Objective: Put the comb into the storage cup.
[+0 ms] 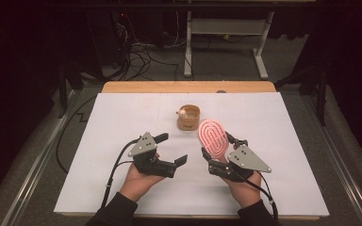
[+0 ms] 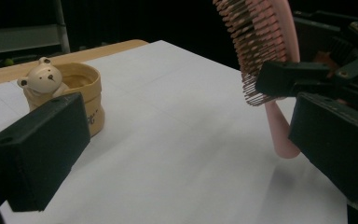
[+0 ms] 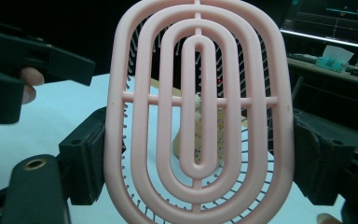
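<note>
A pink vented hairbrush [image 1: 213, 136] is held above the white board, its oval head pinched at both sides by my right gripper [image 1: 219, 148]. In the right gripper view the head [image 3: 198, 107] stands upright between the jaws, back towards the camera. The left gripper view shows its bristles [image 2: 256, 51] side-on and its handle [image 2: 283, 137] pointing down. My left gripper [image 1: 172, 149] is open and empty, just left of the brush, jaws wide apart [image 2: 186, 149]. A tan cup with a small bear figure [image 1: 188, 117] stands behind the brush, upright on the board [image 2: 81, 88].
The white board [image 1: 122, 122] covers a wooden table [image 1: 188, 86]. Beyond its far edge lie a dark floor, cables [image 1: 136, 56] and a white desk frame [image 1: 226, 28]. Black cables trail from both grippers towards the near edge.
</note>
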`<state>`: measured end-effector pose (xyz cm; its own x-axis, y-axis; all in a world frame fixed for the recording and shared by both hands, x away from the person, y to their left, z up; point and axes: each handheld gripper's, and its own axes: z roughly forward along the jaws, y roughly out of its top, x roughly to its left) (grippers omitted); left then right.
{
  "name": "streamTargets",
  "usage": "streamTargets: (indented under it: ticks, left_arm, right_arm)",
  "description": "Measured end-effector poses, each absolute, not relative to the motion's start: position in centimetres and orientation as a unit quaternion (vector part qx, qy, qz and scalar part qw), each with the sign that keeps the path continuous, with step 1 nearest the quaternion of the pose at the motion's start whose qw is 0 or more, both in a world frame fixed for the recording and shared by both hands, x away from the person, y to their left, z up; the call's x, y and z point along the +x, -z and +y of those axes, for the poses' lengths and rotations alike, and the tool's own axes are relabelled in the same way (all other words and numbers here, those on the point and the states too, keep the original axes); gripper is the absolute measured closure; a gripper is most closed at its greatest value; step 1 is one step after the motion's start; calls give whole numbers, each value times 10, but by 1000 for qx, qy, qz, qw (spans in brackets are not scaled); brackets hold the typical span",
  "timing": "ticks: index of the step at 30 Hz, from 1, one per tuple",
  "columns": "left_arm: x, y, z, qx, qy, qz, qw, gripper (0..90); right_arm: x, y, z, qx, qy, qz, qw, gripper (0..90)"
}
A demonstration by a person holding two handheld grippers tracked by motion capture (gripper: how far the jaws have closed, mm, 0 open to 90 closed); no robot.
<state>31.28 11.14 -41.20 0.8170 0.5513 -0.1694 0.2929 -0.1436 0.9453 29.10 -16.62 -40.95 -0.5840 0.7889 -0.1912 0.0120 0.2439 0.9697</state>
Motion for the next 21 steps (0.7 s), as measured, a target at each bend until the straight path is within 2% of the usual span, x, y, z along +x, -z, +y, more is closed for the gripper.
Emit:
streamTargets:
  ticks: [21]
  left_arm:
    - [305,396,109,736,-95,275,611,0]
  right_arm:
    - [279,414,-137,240,-537,726,356,198]
